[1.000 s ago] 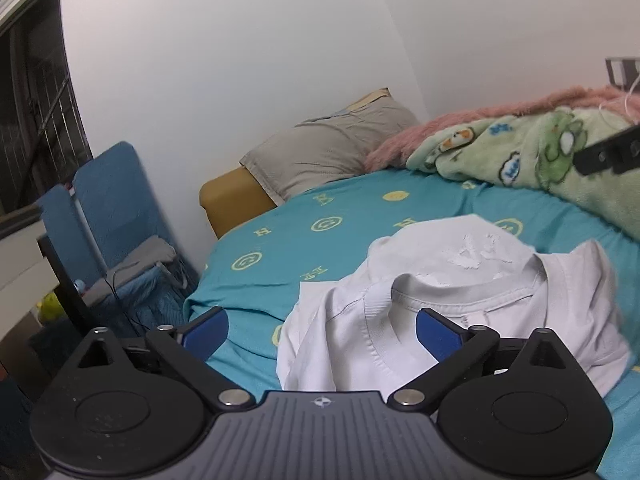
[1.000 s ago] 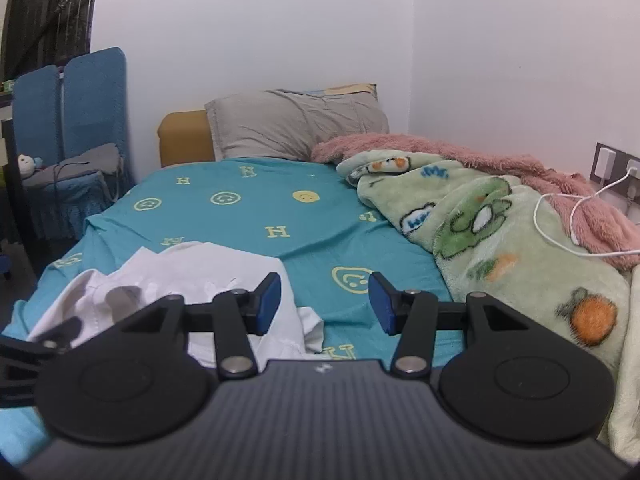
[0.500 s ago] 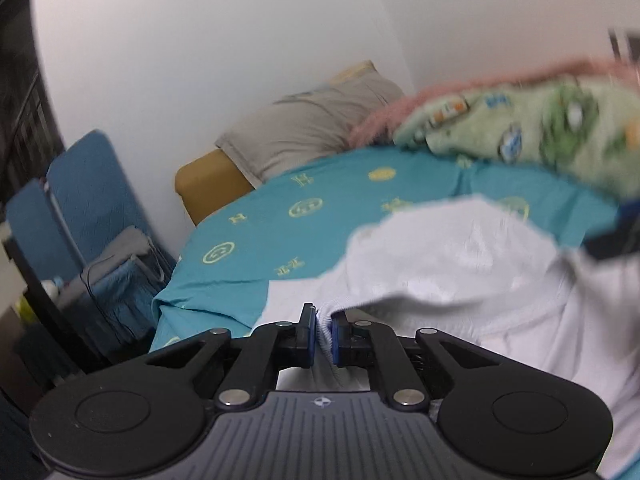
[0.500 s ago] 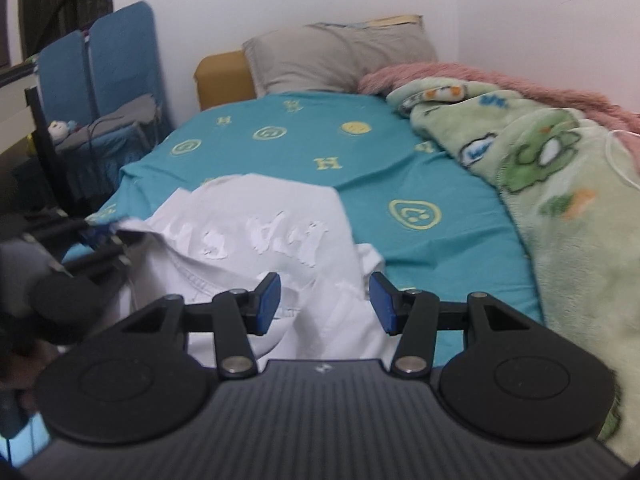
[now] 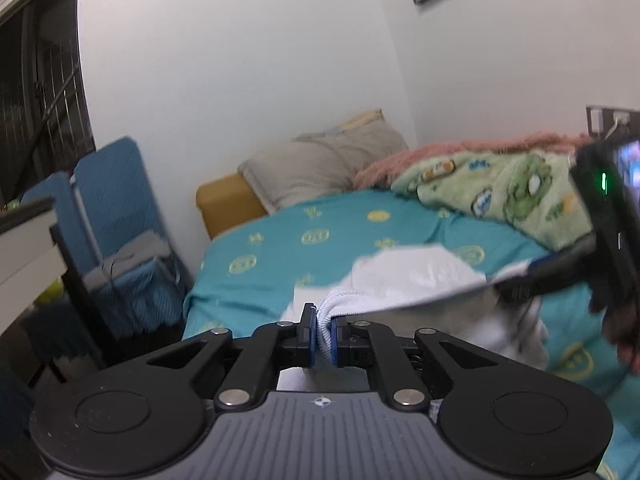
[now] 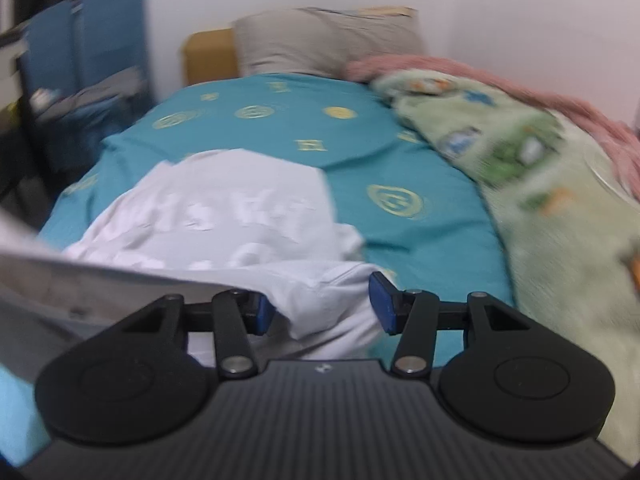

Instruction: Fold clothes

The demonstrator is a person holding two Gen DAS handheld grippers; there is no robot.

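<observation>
pinching a ribbed white edge, the left gripper (image 5: pixel 324 334) had its blue pads nearly together on the crumpled white cotton t-shirt (image 6: pixel 224 216), which lay heaped on the teal smiley-print bed sheet (image 6: pixel 400 160) near the foot of the bed. the right gripper (image 6: pixel 322 300) was spread wide, its pads astride a raised fold of the same shirt but not yet gripping it. to do this step well, the judgement was that the right tongs should close on a matching edge, well apart from the left hold, so the cloth could be lifted level and shaken flat before any fold. one risk was catching two layers at once. the fuzzy green cartoon blanket (image 6: pixel 560 184) sat just beside, so the shirt should be spread on the bare sheet, clear of it.
</observation>
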